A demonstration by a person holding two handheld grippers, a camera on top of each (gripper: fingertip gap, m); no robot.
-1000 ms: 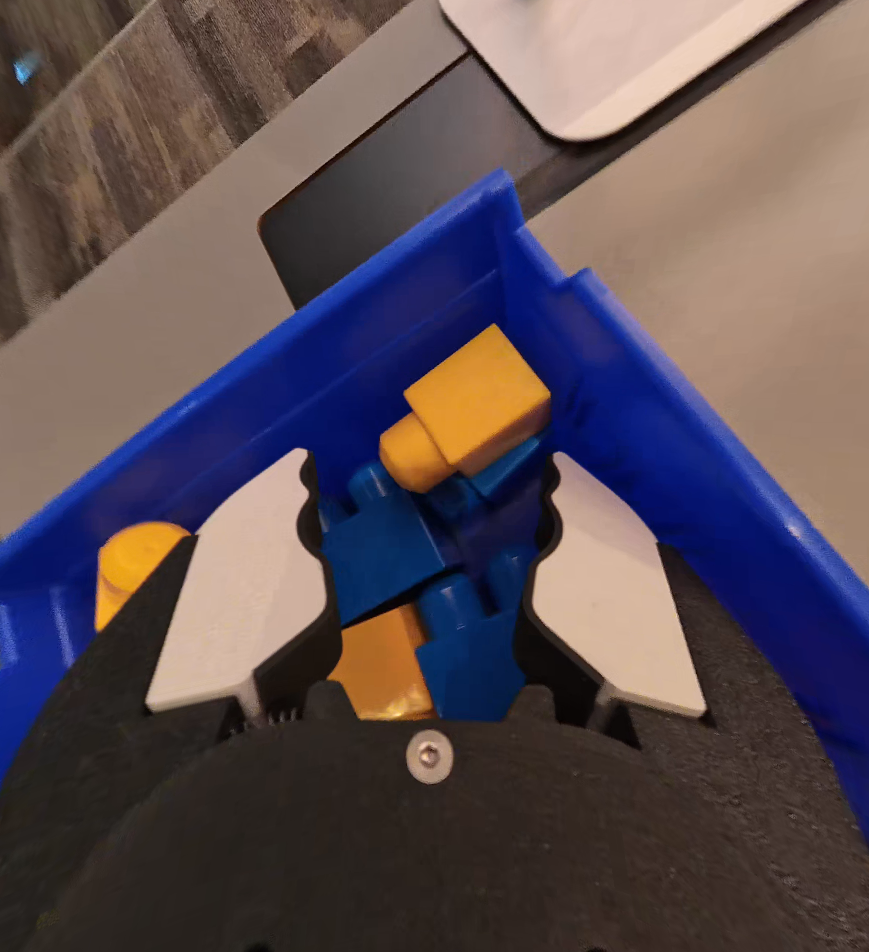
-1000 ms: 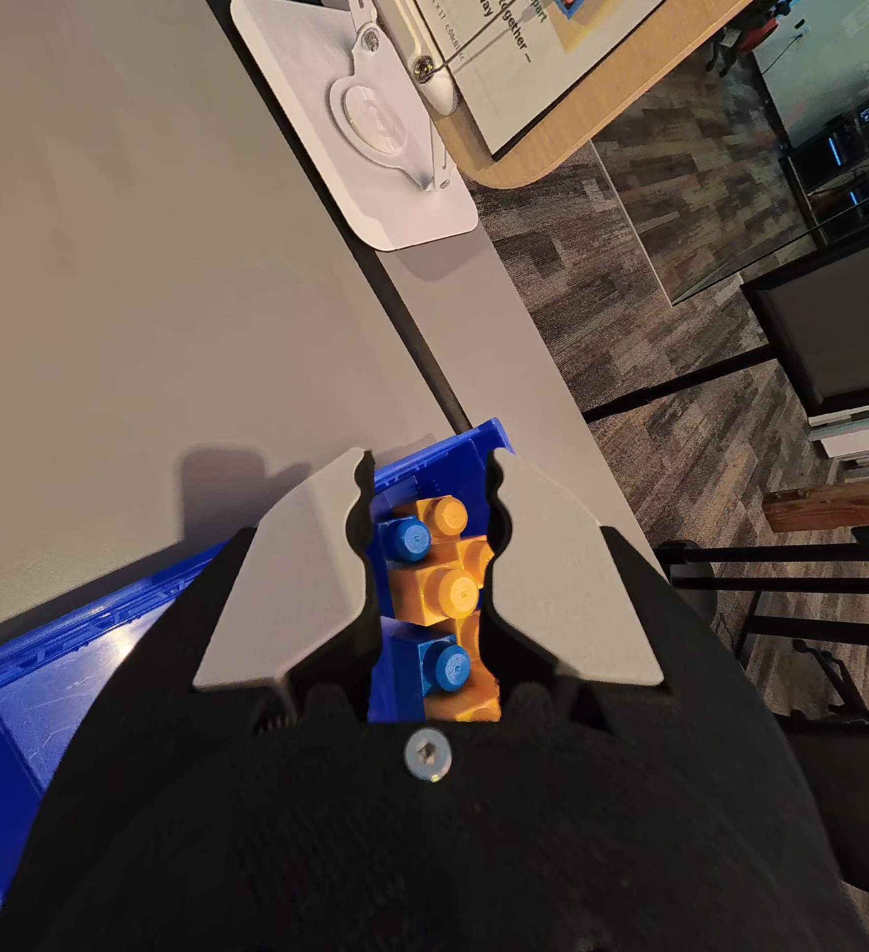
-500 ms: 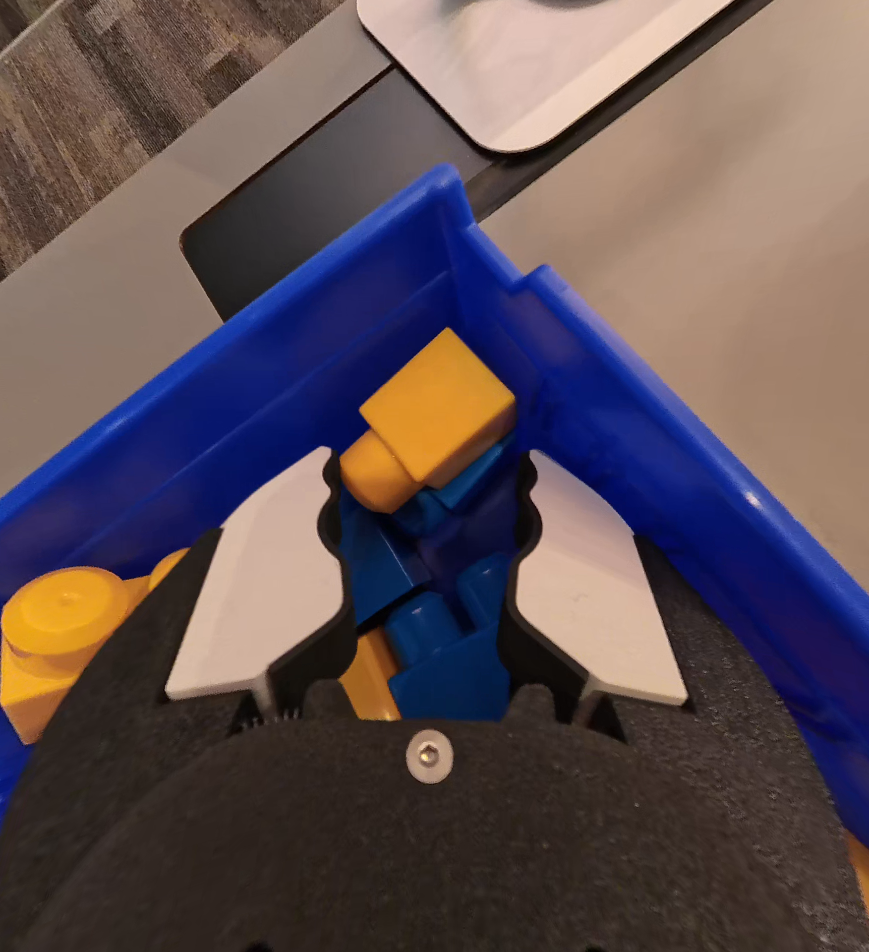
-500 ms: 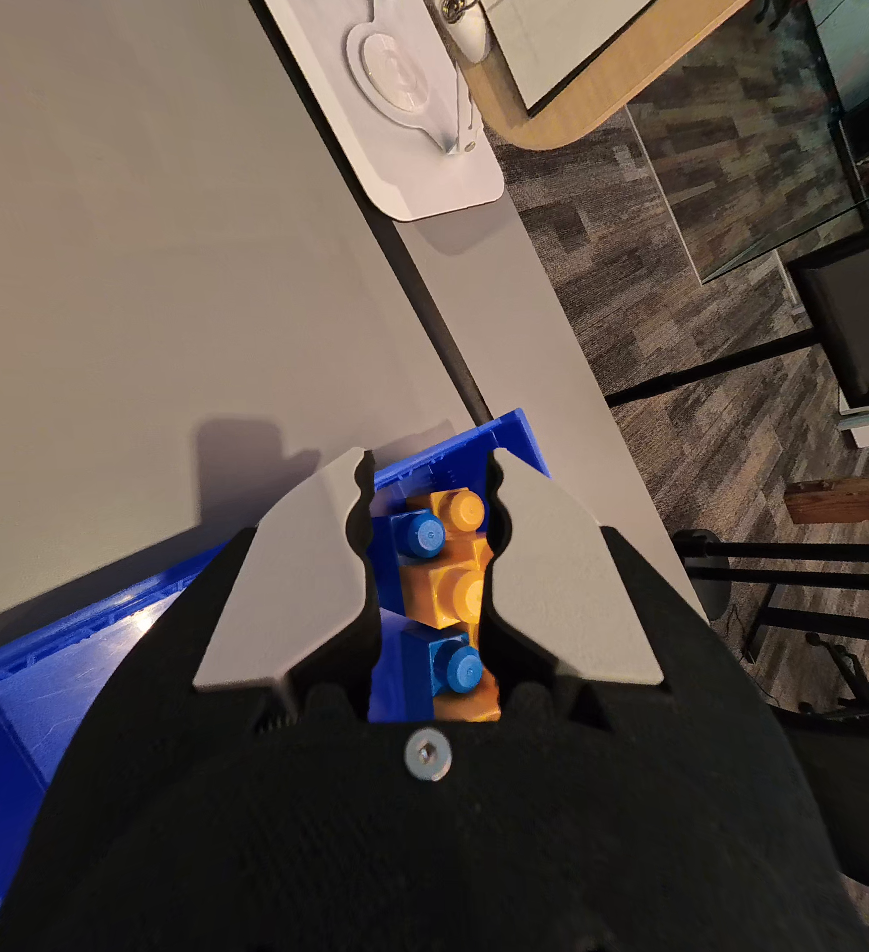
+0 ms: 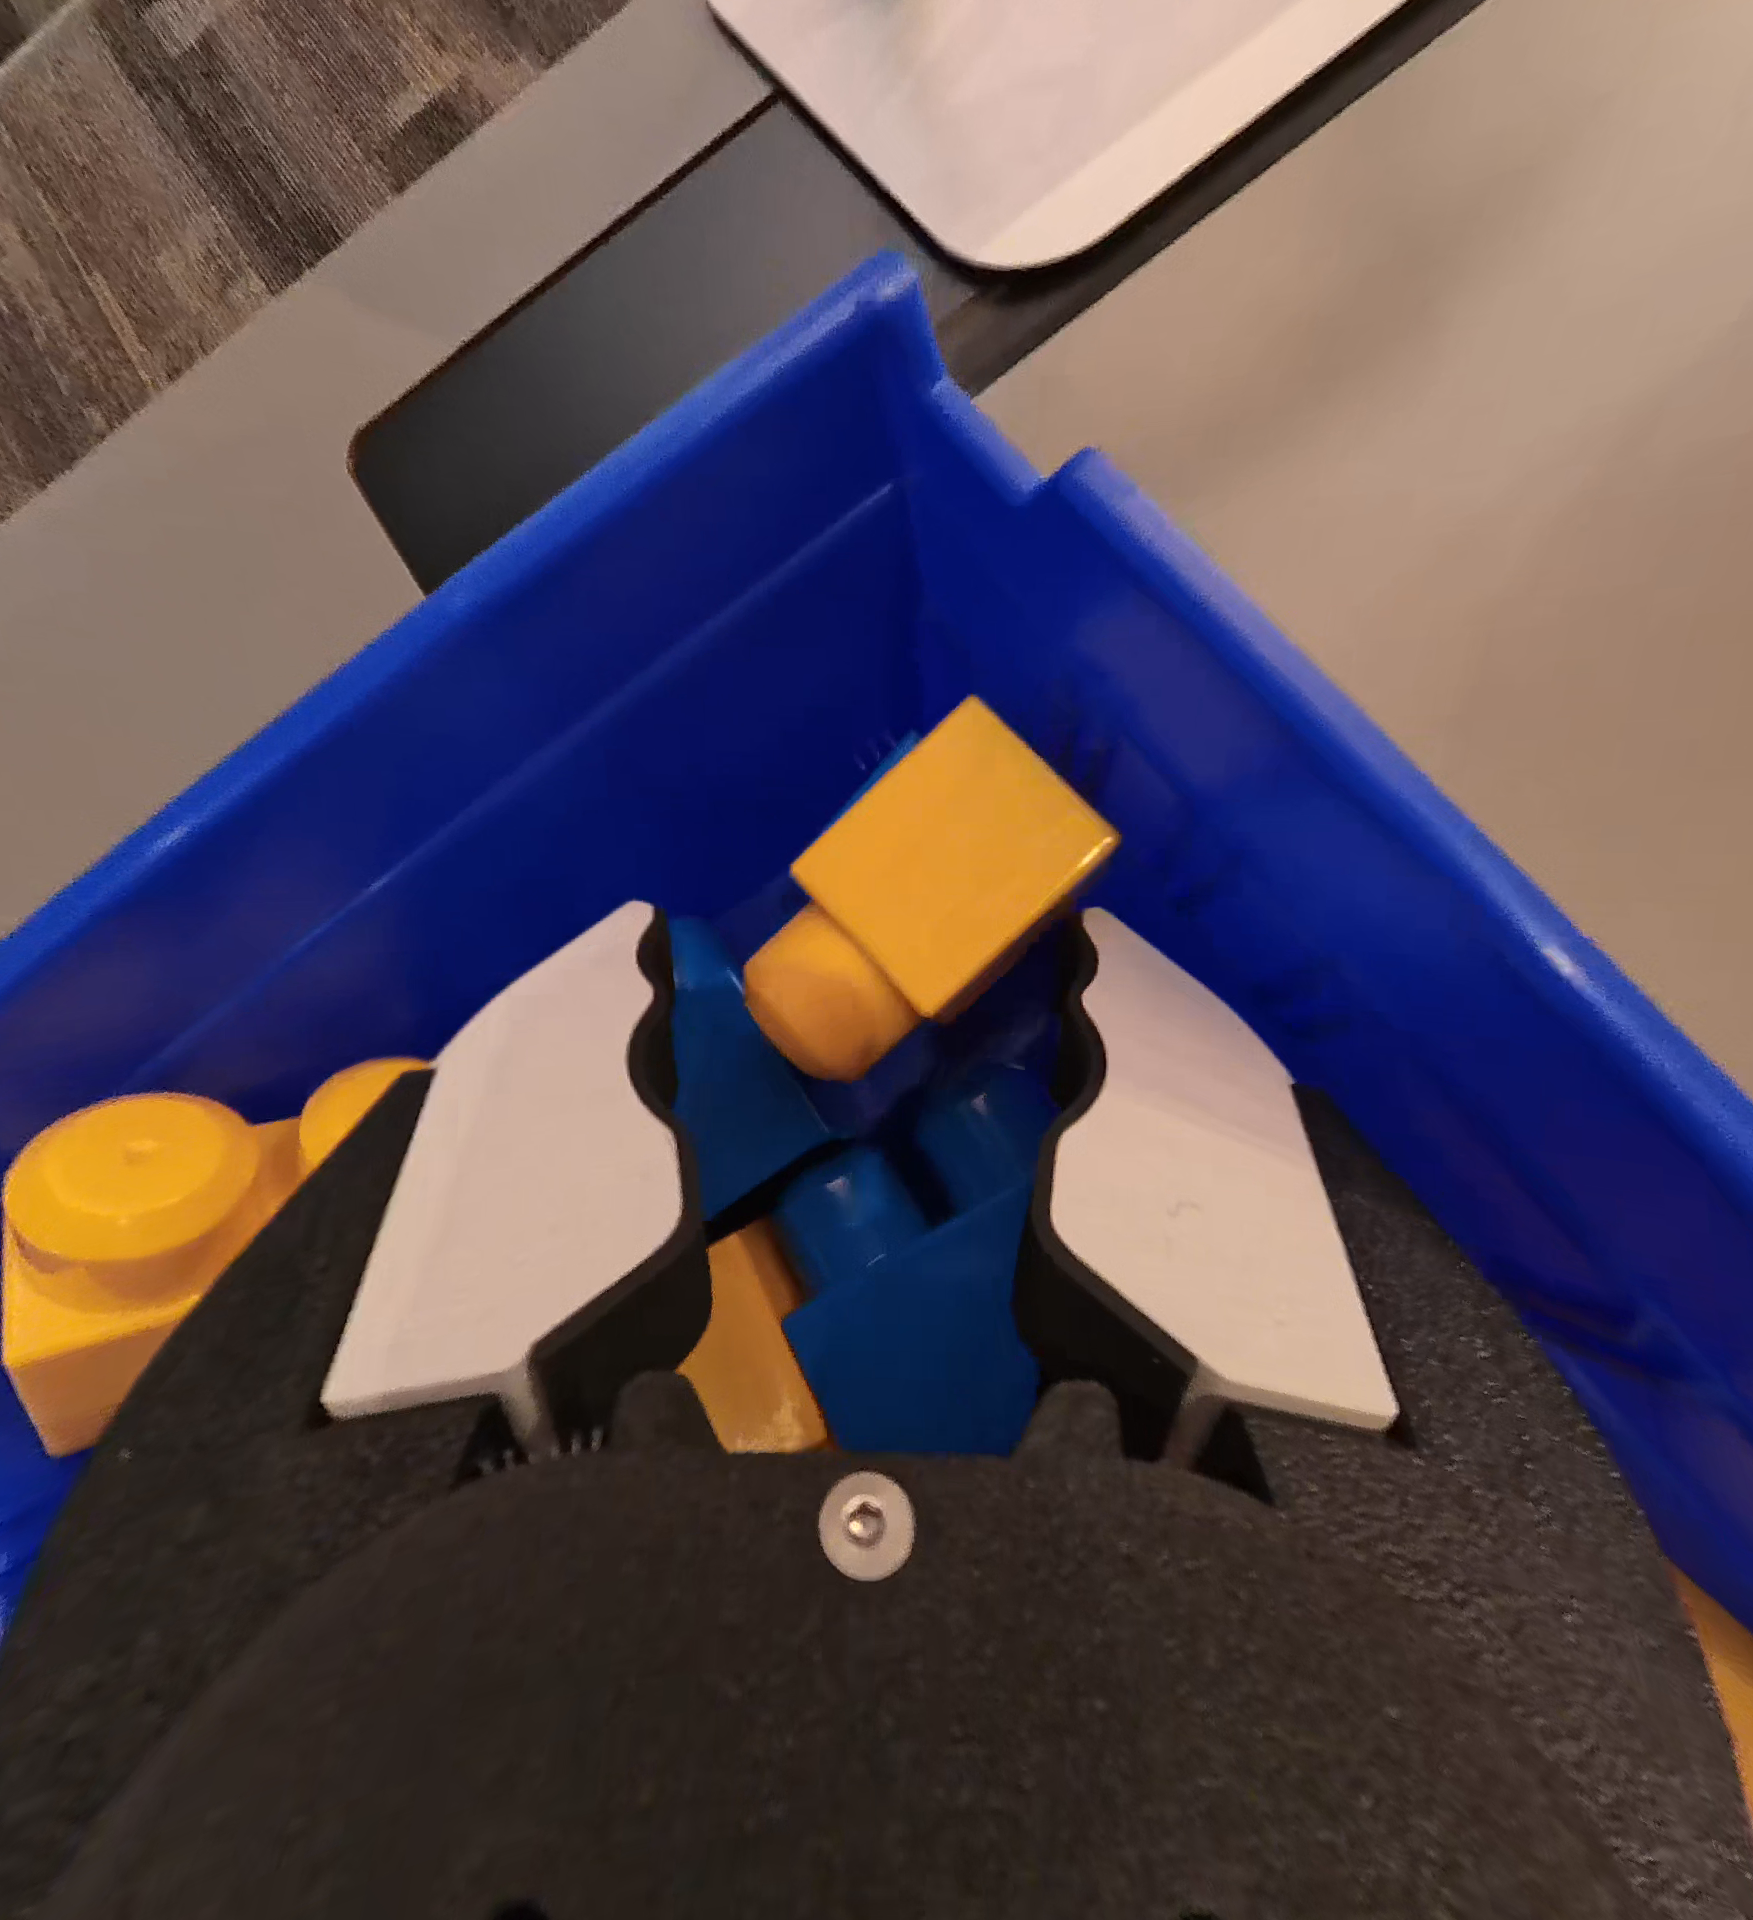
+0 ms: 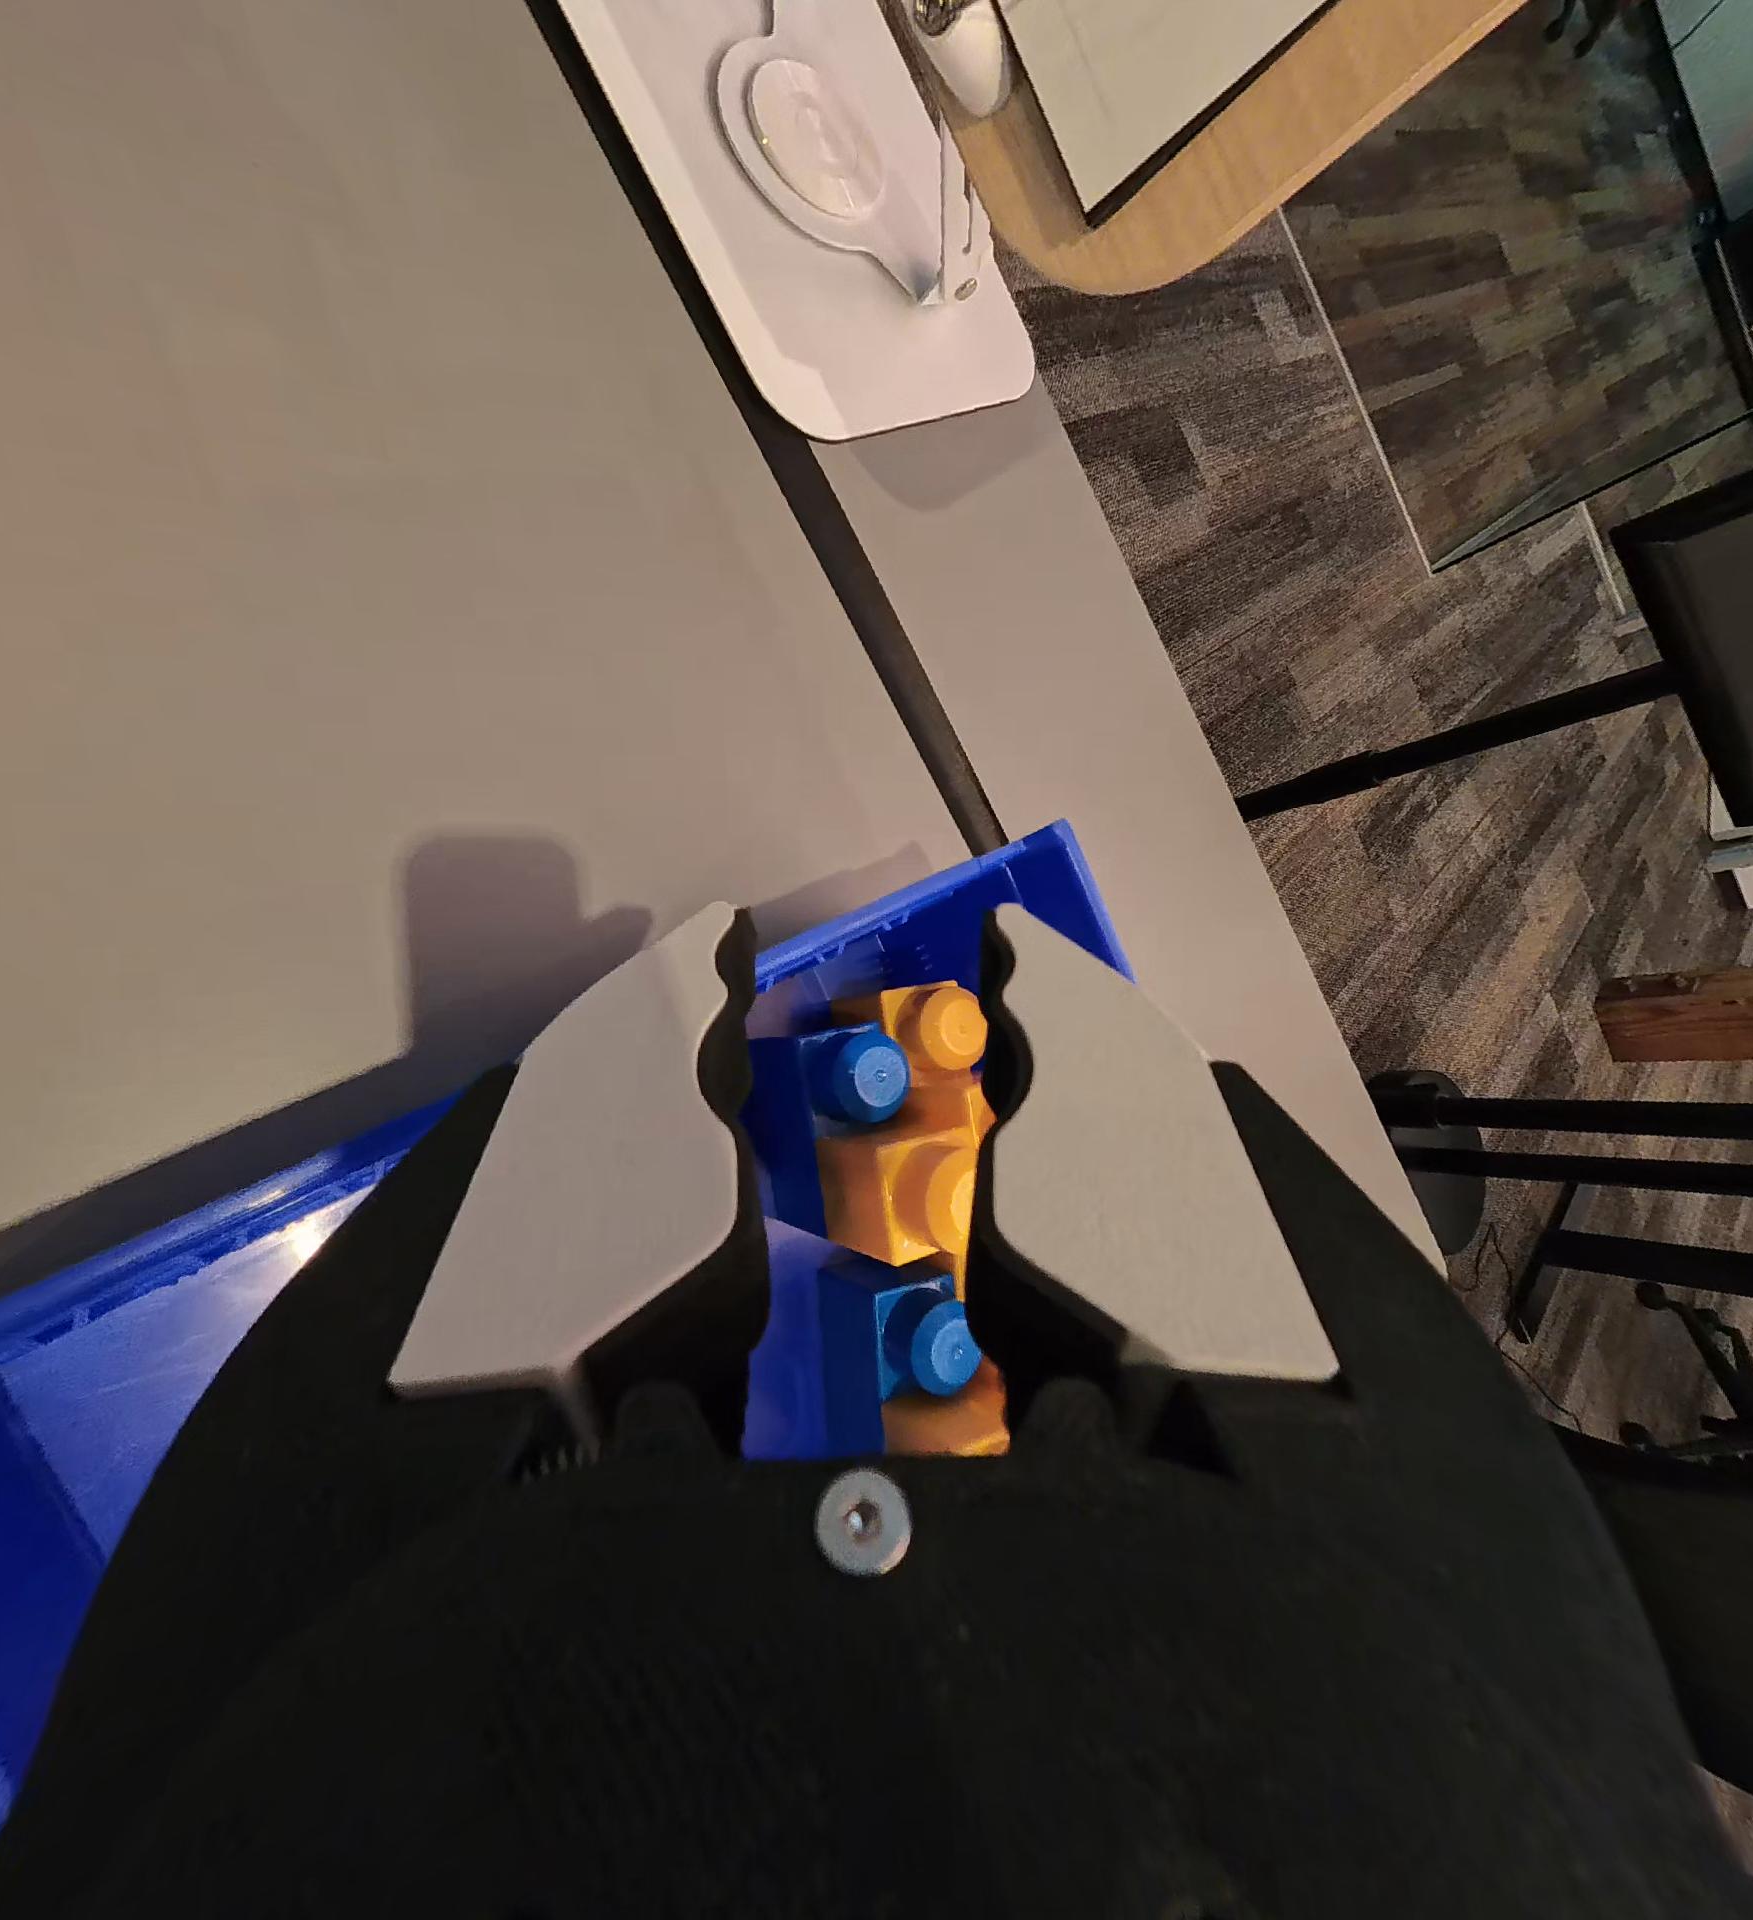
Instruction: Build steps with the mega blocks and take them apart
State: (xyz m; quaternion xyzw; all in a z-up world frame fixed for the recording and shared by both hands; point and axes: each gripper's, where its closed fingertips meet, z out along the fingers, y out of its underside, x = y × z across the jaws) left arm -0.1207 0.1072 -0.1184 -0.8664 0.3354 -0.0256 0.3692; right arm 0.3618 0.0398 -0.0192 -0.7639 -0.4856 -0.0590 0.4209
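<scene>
In the left wrist view, my left gripper (image 5: 861, 935) is down inside a blue bin (image 5: 581, 644), near its far corner. Its jaws are closed in on dark blue mega blocks (image 5: 903, 1320) that fill the gap between the fingers (image 5: 539, 1195). A yellow single-stud block (image 5: 945, 883) lies tilted just beyond the fingertips. A larger yellow block (image 5: 113, 1236) lies to the left. In the right wrist view, my right gripper (image 6: 861, 925) hovers over the same bin (image 6: 1048, 883), jaws apart and empty. Below it lie blue blocks (image 6: 861, 1070) and yellow blocks (image 6: 893, 1195).
The bin stands on a grey table (image 6: 280, 468) near its edge. A white flat plate (image 6: 851, 208) lies farther along the table and also shows in the left wrist view (image 5: 1038, 114). A black panel (image 5: 539, 405) lies behind the bin. Carpet floor and dark furniture legs (image 6: 1474, 748) lie beyond the edge. Some 50 cm of space lies between my two pairs of fingers.
My left gripper's jaws have narrowed onto the blue blocks and it has shifted a little inside the bin. My right gripper has drifted slightly over the bin with its gap unchanged.
</scene>
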